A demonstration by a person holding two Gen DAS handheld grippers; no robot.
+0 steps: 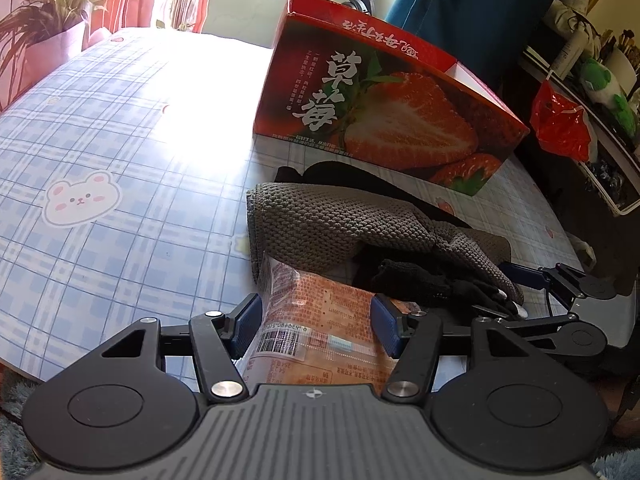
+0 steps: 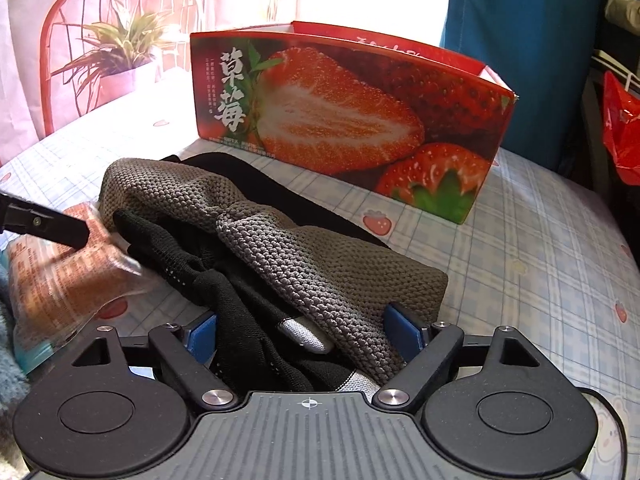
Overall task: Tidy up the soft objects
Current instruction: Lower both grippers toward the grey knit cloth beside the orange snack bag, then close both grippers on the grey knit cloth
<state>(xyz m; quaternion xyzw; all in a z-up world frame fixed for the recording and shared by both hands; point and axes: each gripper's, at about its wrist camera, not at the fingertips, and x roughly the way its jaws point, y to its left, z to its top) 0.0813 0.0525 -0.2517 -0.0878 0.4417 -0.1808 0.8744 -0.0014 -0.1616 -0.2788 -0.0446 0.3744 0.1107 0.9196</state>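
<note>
Behind everything, the open strawberry box (image 2: 352,120) is set on the checked tablecloth (image 1: 100,260). Nearer, the grey knit cloth (image 2: 304,256) and black fabric (image 2: 192,264) are bracketed by the right gripper (image 2: 308,336), its pads apart, not visibly pressing. The snack packet (image 1: 316,320) is clamped lengthwise in the left gripper (image 1: 316,324).

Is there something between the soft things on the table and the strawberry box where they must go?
Nothing visible blocks the way. The grey knitted cloth and black fabric lie just in front of the strawberry box, with only bare tablecloth between. The box is open at the top. The orange packet sits between the left tongs.
</note>
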